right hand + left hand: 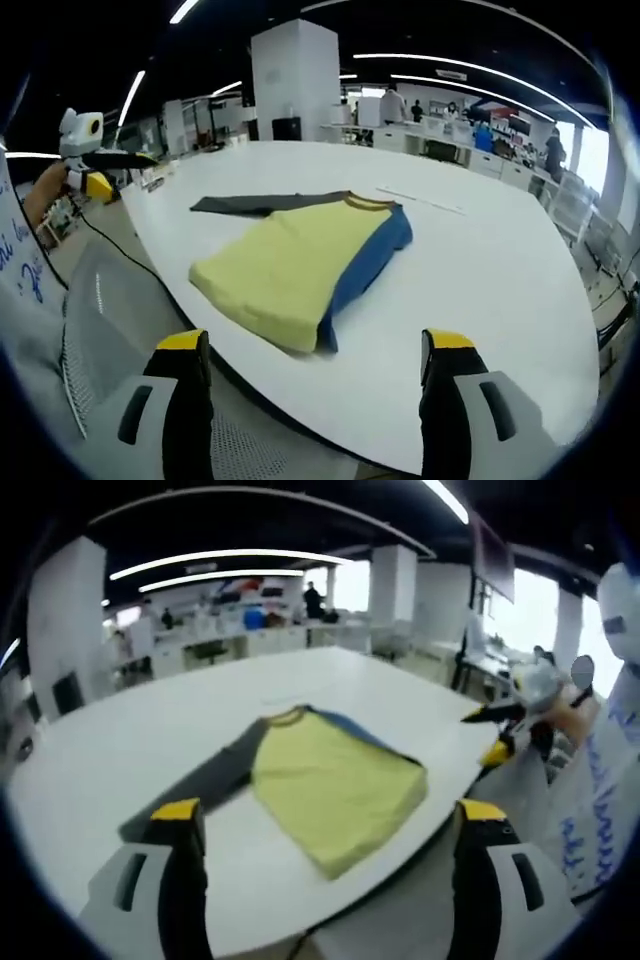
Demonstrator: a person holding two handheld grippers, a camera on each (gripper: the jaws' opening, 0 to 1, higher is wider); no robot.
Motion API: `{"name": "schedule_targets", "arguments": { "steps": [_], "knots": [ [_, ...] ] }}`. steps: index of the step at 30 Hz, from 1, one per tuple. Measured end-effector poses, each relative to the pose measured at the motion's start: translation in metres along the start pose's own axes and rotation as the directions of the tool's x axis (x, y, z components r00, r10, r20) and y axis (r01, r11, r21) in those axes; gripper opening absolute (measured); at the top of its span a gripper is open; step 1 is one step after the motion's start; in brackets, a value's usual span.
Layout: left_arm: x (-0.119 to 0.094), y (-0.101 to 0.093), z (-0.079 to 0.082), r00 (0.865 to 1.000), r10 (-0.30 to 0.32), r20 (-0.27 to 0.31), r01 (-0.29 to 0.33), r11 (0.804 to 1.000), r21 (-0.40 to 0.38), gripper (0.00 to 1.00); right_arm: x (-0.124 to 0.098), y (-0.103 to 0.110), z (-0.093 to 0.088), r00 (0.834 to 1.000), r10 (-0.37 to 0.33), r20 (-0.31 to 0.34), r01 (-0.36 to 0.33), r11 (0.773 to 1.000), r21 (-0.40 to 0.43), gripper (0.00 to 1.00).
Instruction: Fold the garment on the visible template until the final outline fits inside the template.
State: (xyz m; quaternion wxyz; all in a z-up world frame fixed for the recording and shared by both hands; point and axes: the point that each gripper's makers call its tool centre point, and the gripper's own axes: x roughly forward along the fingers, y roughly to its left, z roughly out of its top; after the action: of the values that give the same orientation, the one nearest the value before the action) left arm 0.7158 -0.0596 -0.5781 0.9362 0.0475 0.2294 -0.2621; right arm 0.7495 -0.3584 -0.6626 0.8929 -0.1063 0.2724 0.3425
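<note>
Large white rectangular bench, smooth and glossy, spanning the left gripper view, with its curved front edge running across the lower half; same bench in the right gripper view, a thin faint line marked on its top beyond the garment. No clear template outline to be made out on the surface in either view.

Yellow, partly folded long-sleeved cloth garment with grey sleeve and blue side panel lying flat near the front edge of the bench. Yellow front panel uppermost, mustard collar at the far end, one grey sleeve stretched straight out sideways, a blue strip peeking from under the far edge. In the right gripper view, same garment with the blue layer plain along its right side, the grey sleeve reaching left. Other sleeve hidden, presumably folded under; cannot tell.

Left claw with yellow-tipped black jaws spread wide, gripping nothing, hanging short of the bench edge. Right claw likewise spread wide and empty, also seen at the right of the left gripper view, held in a hand.
</note>
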Motion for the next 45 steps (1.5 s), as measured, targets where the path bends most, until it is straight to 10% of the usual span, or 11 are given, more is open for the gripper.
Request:
{"name": "schedule_targets", "arguments": {
  "steps": [21, 45],
  "knots": [
    [-0.003, -0.002, -0.003, 1.000, 0.011, -0.012, -0.011, 1.000, 0.009, 0.98, 0.043, -0.022, -0.027, 0.997, 0.076, -0.024, -0.076, 0.997, 0.011, 0.32],
    [-0.011, -0.009, 0.003, 1.000, 0.000, 0.019, 0.001, 0.999, -0.039, 1.00, 0.083, -0.010, -0.056, 0.974, 0.162, -0.155, -0.172, 0.984, -0.052, 0.18]
  ]
}}
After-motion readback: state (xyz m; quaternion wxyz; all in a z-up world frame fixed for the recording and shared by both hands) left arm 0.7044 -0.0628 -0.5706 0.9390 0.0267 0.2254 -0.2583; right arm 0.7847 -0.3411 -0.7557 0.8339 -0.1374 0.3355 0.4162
